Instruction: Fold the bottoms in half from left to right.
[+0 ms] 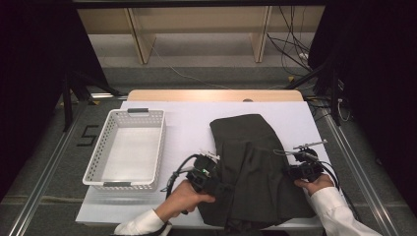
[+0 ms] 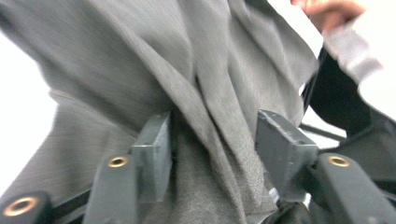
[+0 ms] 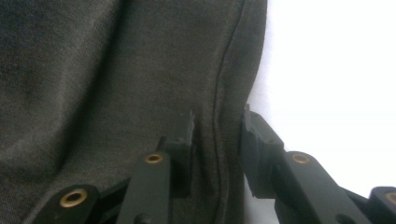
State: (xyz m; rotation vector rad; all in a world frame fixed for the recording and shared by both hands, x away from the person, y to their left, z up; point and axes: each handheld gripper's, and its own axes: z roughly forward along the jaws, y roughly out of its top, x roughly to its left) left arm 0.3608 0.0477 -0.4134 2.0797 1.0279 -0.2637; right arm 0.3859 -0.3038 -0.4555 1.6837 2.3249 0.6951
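A dark grey garment (image 1: 255, 167) lay spread across the centre and lower right of the high view on the white table cover (image 1: 187, 128), with an empty white basket (image 1: 125, 150) well apart from it at the left. The left gripper (image 1: 212, 178) sat at the cloth's left edge in the lower middle of that frame; in its own view (image 2: 212, 140) the jaws stood partly apart with a raised fold of fabric between them, and the pads did not appear to press on it. The right gripper (image 1: 295, 169) was at the garment's right edge; in its view (image 3: 217, 140) the jaws stood narrowly apart astride the seamed hem, the cloth loose between them. The likely trouble was a slipped or partial catch: if either claw closed on only the top layer of the bunched fold, the garment would probably sag unevenly, twist, or drag off the near table edge when lifted. A hem sliding out on the right side would leave one hand carrying everything.
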